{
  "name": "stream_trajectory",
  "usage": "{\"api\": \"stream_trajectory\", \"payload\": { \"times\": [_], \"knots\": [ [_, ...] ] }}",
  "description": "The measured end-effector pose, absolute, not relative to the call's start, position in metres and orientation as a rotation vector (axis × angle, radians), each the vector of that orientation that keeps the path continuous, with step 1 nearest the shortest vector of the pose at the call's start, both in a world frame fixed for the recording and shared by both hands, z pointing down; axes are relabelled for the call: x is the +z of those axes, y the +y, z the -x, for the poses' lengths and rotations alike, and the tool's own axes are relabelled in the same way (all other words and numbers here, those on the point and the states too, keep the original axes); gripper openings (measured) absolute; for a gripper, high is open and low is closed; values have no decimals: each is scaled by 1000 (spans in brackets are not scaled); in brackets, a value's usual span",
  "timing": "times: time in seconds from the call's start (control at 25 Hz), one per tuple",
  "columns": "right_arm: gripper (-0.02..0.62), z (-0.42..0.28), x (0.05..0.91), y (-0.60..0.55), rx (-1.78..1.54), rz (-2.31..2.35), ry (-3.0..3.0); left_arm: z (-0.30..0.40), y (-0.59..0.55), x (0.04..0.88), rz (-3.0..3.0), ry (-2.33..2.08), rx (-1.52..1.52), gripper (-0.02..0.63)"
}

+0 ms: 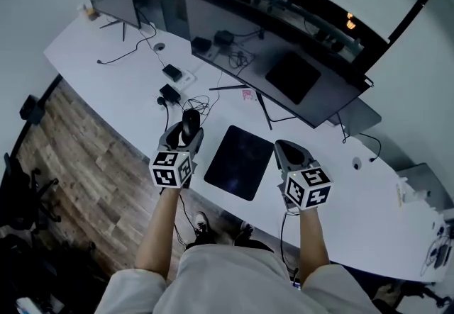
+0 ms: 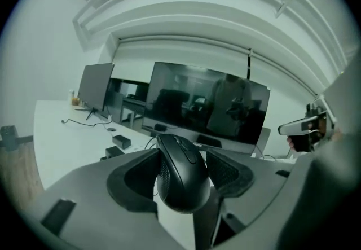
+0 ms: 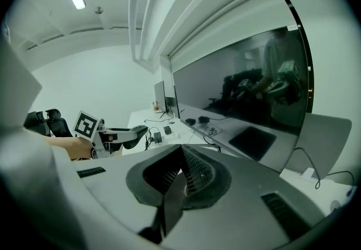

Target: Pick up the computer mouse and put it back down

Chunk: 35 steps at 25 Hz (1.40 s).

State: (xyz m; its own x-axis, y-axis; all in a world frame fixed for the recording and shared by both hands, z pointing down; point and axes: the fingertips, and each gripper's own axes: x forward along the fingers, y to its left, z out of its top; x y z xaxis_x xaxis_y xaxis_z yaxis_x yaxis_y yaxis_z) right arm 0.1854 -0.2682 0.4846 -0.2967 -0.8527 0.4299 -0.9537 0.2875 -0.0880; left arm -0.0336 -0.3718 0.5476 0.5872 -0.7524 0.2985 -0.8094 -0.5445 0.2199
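White and gently curved, the desk (image 1: 120, 86) carries a wide dark monitor (image 1: 284, 64) along its back edge. A black mouse pad (image 1: 240, 161) lies close to its front edge, roughly midway between the 2 grippers. The left gripper (image 1: 186, 134) is clamped on the computer mouse (image 2: 181, 175) — its 2 padded jaws press the mouse's flanks, with the broad tail end toward the camera and the buttons pointing away at the monitor. In the head view the mouse sits just left of the pad, over bare desk near the front edge. The left gripper view shows desk surface below and beyond it, so it appears to be held clear of the desk, not resting on it. The right gripper (image 1: 287, 151) hovers just right of the pad with its jaws together and nothing between them.

The pick-up looks done, so the step in hand is judged to be the return. To do it well, the person should keep the squeeze even, since the rounded shell could slip forward out of the pads. The mouse should come down level so its flat base meets the desk all at once, and the jaws should part only once it rests. A tangle of cables (image 1: 198, 102) lies just behind — worth keeping clear of.
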Motion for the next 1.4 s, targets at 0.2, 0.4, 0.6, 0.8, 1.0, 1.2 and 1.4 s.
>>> {"api": "stream_trajectory", "payload": {
  "times": [0.2, 0.4, 0.6, 0.8, 1.0, 1.2, 1.4],
  "knots": [
    [15, -200, 471, -261, 451, -1706, -2252, -3, -359, 506, -2582, -1132, 154, 275],
    [15, -221, 469, -247, 456, -1760, -2217, -54, -334, 501, -2649, -949, 172, 275],
    [15, -242, 478, -227, 489, -1795, -2175, -101, -311, 538, -2606, -785, 257, 275],
    [15, -266, 486, -205, 522, -1842, -2120, -138, -292, 562, -2587, -691, 306, 274],
    [15, -287, 498, -187, 564, -1880, -2069, -155, -281, 592, -2586, -666, 393, 275],
    [15, -292, 512, -179, 603, -1868, -2044, -150, -272, 639, -2519, -660, 507, 273],
    [15, -288, 523, -177, 631, -1835, -2040, -136, -266, 679, -2447, -690, 626, 273]
  ]
}}
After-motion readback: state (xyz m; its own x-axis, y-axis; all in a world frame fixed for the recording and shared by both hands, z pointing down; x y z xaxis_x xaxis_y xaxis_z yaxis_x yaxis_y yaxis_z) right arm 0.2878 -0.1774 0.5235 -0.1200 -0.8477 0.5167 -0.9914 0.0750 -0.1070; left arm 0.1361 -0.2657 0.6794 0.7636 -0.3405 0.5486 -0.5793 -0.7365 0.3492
